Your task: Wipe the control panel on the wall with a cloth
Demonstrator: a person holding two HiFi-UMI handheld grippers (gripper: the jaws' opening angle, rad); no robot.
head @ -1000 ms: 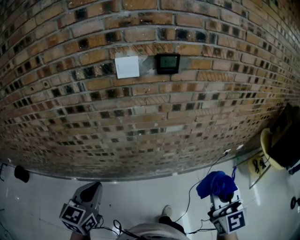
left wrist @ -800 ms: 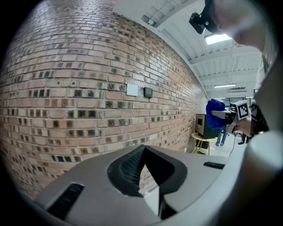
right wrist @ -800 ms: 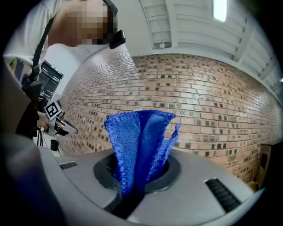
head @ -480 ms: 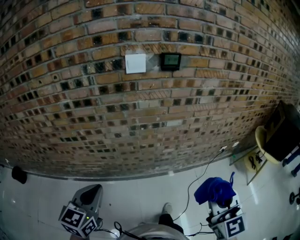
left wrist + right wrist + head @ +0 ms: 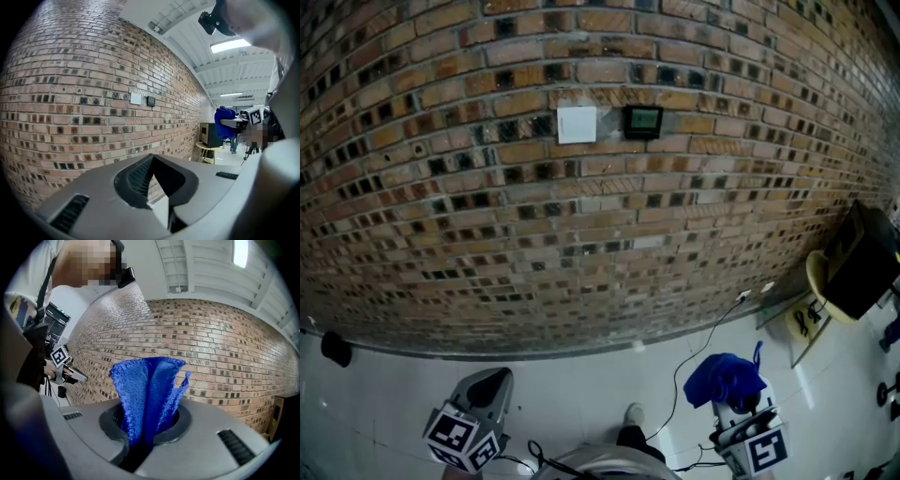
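The control panel [image 5: 642,121] is a small dark rectangle with a greenish screen, set flat on the brick wall [image 5: 581,234] at upper centre. The cloth [image 5: 727,378], bright blue and bunched, stands upright at lower right, pinched in the right gripper [image 5: 734,405].

Control panel [image 5: 642,121] sits on the wall [image 5: 581,234] just right of a plate [image 5: 577,124]

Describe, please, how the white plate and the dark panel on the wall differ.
The plate is plain white with a blank face. The panel has a black frame around a greenish screen. The plate is on the left and the panel on the right, with a narrow gap between them. The plate looks slightly larger than the panel. Both are squarish and are mounted at the same height on the brick wall.
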